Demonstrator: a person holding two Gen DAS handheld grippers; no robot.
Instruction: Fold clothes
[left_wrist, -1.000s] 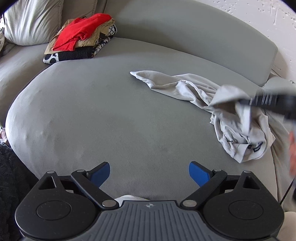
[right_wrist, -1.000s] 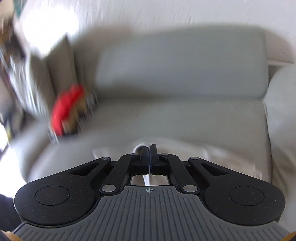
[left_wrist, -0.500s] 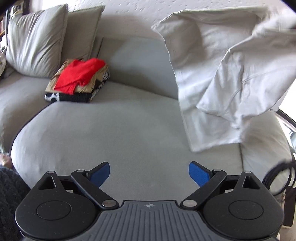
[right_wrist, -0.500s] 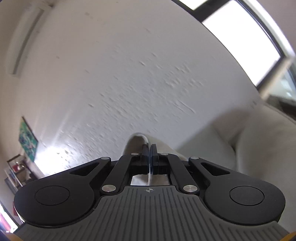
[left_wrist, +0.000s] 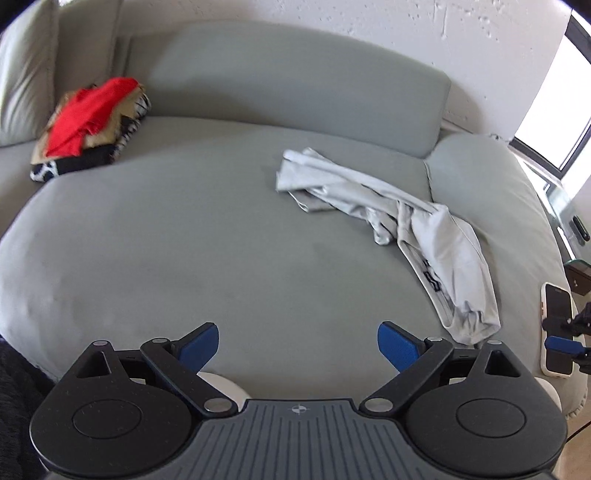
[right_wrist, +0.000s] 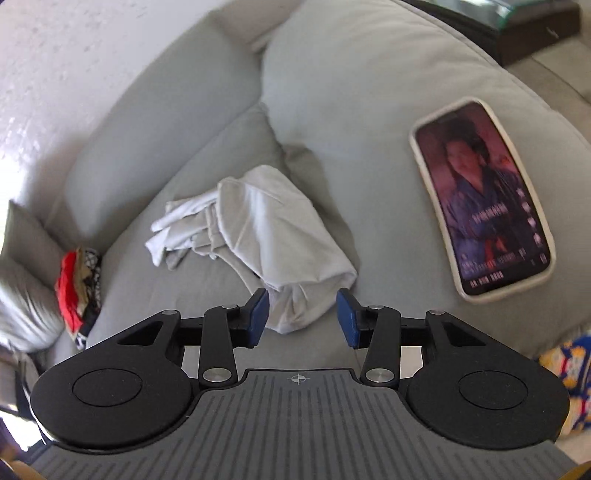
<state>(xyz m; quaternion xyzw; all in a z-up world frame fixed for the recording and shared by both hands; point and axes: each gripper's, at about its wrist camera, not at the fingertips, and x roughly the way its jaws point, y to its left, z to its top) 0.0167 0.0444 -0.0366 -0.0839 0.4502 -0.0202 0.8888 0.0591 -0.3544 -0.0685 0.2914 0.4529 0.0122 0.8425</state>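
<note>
A home living room is shown, probably: a grey upholstered sofa (left_wrist: 229, 236) is set against a white textured wall (left_wrist: 369, 22), with cushions (left_wrist: 22, 74), a stack of folded clothes (left_wrist: 88, 122) and a smartphone (right_wrist: 480, 195) left on it.

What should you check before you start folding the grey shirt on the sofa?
1. Is the grey shirt spread flat? Not ok: it lies crumpled in a long bunch on the sofa.
2. Is the left gripper open and empty? Ok: its jaws are wide apart over bare cushion.
3. Is the right gripper open and empty? Ok: it is open, and the shirt's near end lies just beyond its fingertips.
4. Is the phone clear of the shirt? Ok: it lies apart, on the side cushion.
5. Is the folded pile out of the way? Ok: it sits at the far corner.
</note>
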